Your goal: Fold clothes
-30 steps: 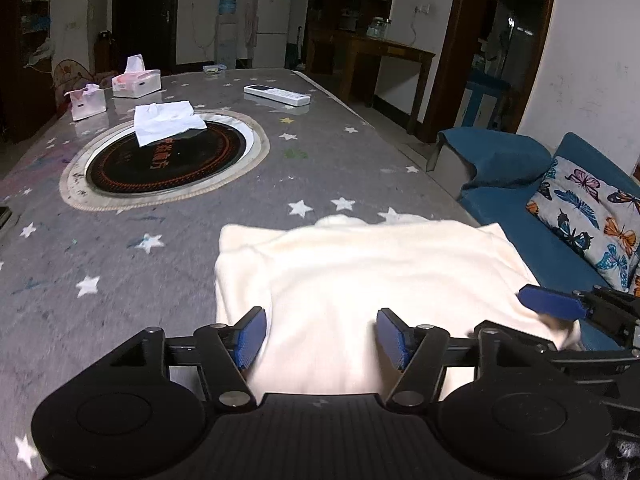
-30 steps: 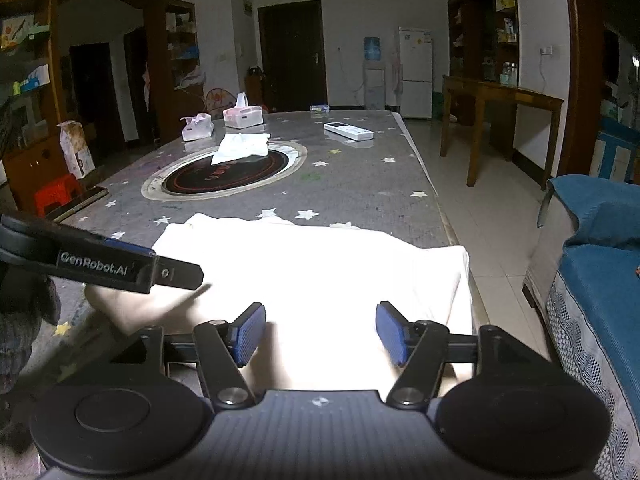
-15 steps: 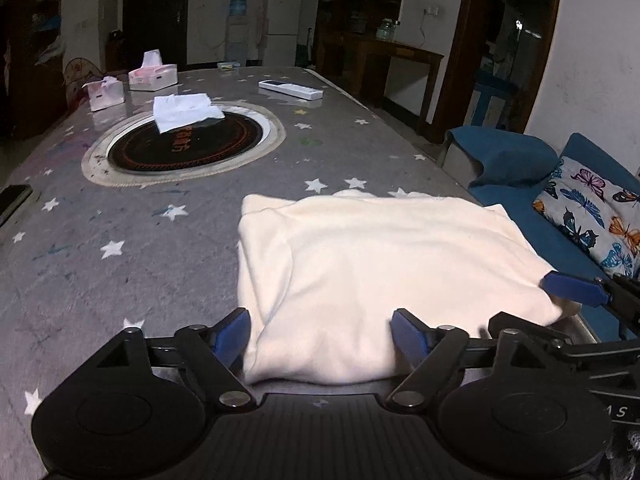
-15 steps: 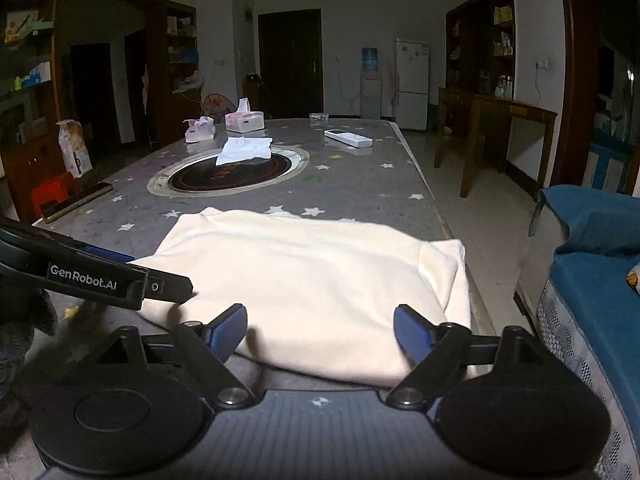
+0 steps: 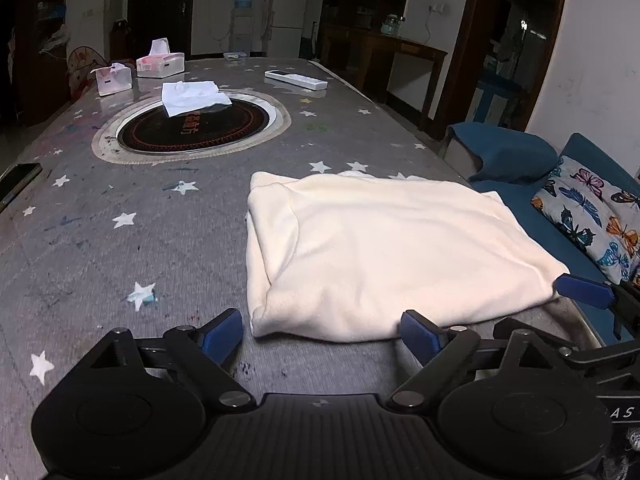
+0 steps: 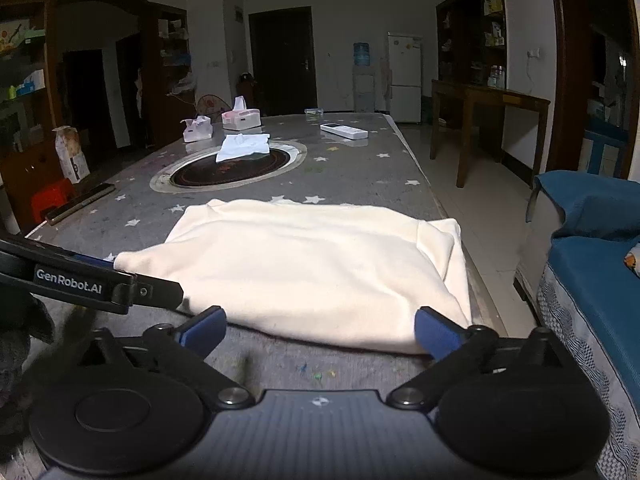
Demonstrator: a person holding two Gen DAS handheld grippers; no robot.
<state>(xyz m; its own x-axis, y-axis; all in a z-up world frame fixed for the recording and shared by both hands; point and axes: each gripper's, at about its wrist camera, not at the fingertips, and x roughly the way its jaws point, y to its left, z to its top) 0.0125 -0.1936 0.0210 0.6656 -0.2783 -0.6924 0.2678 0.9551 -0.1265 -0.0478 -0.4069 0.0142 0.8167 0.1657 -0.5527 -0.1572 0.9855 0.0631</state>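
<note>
A cream garment (image 5: 392, 248) lies folded in a flat rectangle on the grey star-patterned table (image 5: 120, 260), near its right edge. My left gripper (image 5: 322, 334) sits just short of the garment's near left corner. Its jaws are opening and its blue pads touch no cloth. My right gripper (image 6: 320, 330) faces the near edge of the garment (image 6: 312, 264) by the right corner. Its jaws are also opening, wide, and hold nothing. In the left wrist view one blue fingertip of the right gripper (image 5: 584, 290) shows at the garment's right corner.
A round black hotplate (image 5: 192, 132) is set in the table's middle with a white cloth (image 5: 192, 96) on it. Tissue boxes (image 5: 160, 65), a remote (image 5: 296, 79) and a phone (image 5: 16, 180) lie farther off. A blue sofa with a butterfly pillow (image 5: 592, 216) stands right of the table.
Both grippers have drawn back off the garment toward the near table edge, and their jaws have spread wider. The garment stays folded where it lay.
</note>
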